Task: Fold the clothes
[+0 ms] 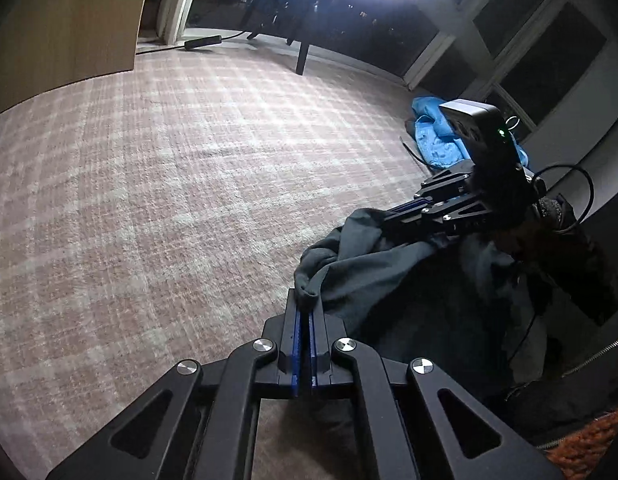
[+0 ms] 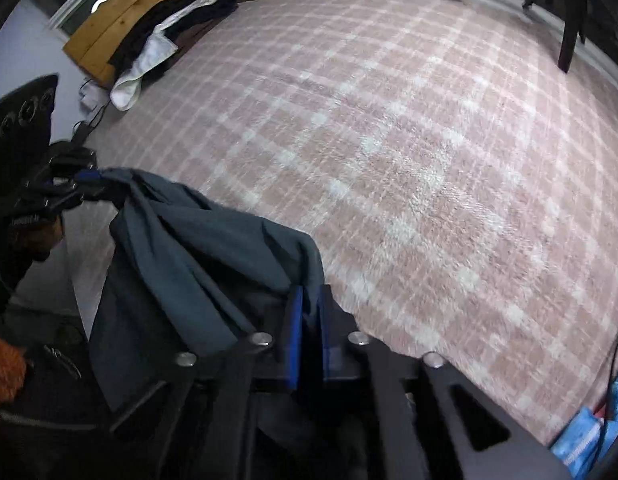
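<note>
Two grippers hold one grey garment (image 2: 213, 248) up over the pink plaid carpet (image 1: 169, 160), the cloth slung between them. Left gripper (image 1: 304, 300) is clamped on a bunched edge; right gripper (image 2: 307, 300) is clamped on another fold. Blue cloth (image 1: 437, 140) lies far right by the wall. Dark clothes (image 2: 181, 20) sit far left.

My left gripper (image 1: 305, 300) low centre, jaws clamped on cloth, my right gripper (image 2: 307, 300) likewise, both angled downward

Both wrist views down over rug (image 1: 149, 200)
</note>
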A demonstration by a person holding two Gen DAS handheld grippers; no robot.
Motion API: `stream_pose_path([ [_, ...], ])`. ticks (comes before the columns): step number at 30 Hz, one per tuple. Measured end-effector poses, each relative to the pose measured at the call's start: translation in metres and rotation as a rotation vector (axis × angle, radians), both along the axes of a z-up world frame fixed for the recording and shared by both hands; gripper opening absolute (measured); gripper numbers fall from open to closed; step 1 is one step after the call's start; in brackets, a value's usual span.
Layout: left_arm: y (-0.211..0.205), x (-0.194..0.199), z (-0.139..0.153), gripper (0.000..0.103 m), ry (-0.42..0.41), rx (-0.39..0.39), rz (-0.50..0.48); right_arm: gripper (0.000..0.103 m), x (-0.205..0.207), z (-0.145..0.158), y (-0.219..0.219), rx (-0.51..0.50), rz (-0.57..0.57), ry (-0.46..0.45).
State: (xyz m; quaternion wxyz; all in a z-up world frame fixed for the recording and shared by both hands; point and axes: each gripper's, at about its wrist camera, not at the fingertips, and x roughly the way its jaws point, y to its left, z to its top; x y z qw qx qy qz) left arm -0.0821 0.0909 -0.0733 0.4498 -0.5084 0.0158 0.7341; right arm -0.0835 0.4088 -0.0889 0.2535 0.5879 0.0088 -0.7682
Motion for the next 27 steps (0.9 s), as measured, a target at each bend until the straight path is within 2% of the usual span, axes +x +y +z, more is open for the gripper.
stream_pose_path([
  [3,-0.004,0.0,-0.004,0.003,-0.001,-0.023,0.001,0.007,0.017,0.02,-0.001,0.02,0.042,0.08],
  [5,-0.002,-0.005,-0.014,0.008,0.0,-0.084,0.011,0.007,0.023,0.026,0.004,0.025,0.041,0.09],
  [7,-0.003,-0.012,-0.022,0.007,0.01,-0.146,0.037,0.005,0.025,0.028,0.009,0.048,0.033,0.114],
  [11,-0.005,-0.028,-0.011,0.009,0.025,-0.144,0.047,0.004,0.037,0.04,0.008,0.026,0.053,0.158],
  [12,-0.002,-0.031,-0.007,0.012,0.031,-0.135,0.032,0.004,0.04,0.042,0.006,0.02,0.063,0.161],
  [14,0.012,-0.035,0.0,0.018,0.042,-0.114,-0.036,0.004,0.049,0.047,0.0,0.006,0.092,0.161],
  [18,0.064,-0.027,0.003,0.028,0.021,-0.059,-0.262,0.004,0.061,0.045,-0.015,0.008,0.12,0.146],
  [21,0.095,-0.012,-0.006,0.034,0.059,-0.106,-0.41,0.004,0.069,0.044,-0.023,0.017,0.133,0.14],
  [23,0.105,-0.012,-0.013,0.037,0.083,-0.147,-0.437,0.004,0.072,0.044,-0.022,0.033,0.133,0.13],
  [27,0.109,-0.018,-0.019,0.042,0.045,-0.135,-0.441,0.007,0.055,0.042,-0.006,0.059,0.028,0.097],
])
